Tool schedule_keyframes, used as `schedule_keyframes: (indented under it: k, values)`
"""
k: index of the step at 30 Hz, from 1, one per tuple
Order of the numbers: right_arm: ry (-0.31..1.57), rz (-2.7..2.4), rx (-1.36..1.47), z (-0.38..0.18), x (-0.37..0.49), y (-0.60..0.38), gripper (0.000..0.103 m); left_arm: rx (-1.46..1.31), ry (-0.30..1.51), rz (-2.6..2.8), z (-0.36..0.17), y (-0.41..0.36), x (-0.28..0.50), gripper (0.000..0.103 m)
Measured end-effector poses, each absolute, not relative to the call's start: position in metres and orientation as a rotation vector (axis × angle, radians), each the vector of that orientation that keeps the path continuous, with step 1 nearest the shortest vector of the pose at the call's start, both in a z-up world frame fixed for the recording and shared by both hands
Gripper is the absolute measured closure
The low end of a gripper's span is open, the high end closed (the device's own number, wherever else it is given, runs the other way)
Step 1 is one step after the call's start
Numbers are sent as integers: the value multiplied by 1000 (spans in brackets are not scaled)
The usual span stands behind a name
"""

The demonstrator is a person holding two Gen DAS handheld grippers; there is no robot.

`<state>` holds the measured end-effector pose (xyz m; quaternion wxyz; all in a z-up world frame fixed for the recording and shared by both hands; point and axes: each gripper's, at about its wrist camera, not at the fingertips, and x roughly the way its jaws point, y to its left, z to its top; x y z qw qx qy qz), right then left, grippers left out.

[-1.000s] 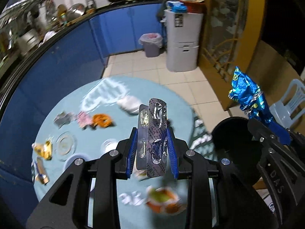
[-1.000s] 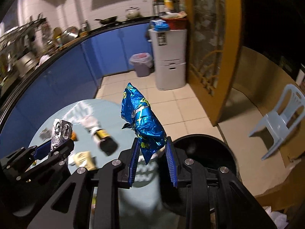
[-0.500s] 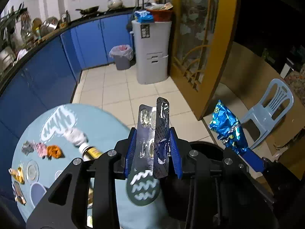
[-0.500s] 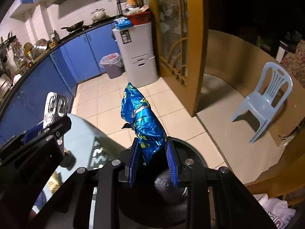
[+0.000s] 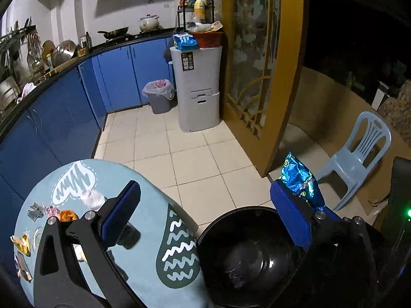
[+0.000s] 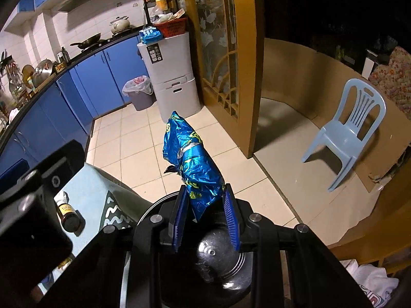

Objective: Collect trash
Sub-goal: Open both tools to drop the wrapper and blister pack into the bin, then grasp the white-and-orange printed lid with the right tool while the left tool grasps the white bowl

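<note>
My left gripper (image 5: 205, 215) is wide open and empty above the black trash bin (image 5: 226, 223); the blister pack it held is gone from its jaws. My right gripper (image 6: 205, 220) holds a crumpled blue foil wrapper (image 6: 191, 159) over the same black bin (image 6: 215, 259); the jaws are parted a little but the wrapper still sits between them. The wrapper also shows in the left wrist view (image 5: 300, 179). Small wrappers (image 5: 51, 213) lie on the round light-blue table (image 5: 143, 231) at left.
A dark bottle (image 6: 68, 217) lies on the table. A grey cabinet (image 5: 197, 84) and a lined bin (image 5: 159, 97) stand by the blue kitchen cupboards. A light-blue plastic chair (image 6: 352, 128) stands at right, past a yellow door frame (image 6: 246, 64).
My left gripper swung from the table to over the bin and opened; the blister pack left its jaws. My right gripper moved over the bin, its jaws parting slightly around the wrapper.
</note>
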<state>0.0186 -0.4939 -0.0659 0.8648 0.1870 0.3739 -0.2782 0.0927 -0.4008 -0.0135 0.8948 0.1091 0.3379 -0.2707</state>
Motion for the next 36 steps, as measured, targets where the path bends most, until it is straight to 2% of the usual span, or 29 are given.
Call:
schedule_keyframes:
  k: [12,14,15,20,28,36]
  values:
    - [810,-497,445,-77,28,-492,69,199,689,-504,-9,-377,98,3]
    - [827,-455,466,-81,31,-493,37,196,698,-496,-10,-375,100,4]
    - [821,-459,465,-82,30,-492,16,193,702,-496,-11,-373,101,4]
    - [752,-492,421,-71,25,-487,14,195,705,-491,-12,-370,101,4]
    - [767,-463,408,-67,29,-477,14,188,697,-455,-7,-352,97,4]
    - [839,-314,331,-74,48,-422,15,169,701,-349,-9,-301,102,4]
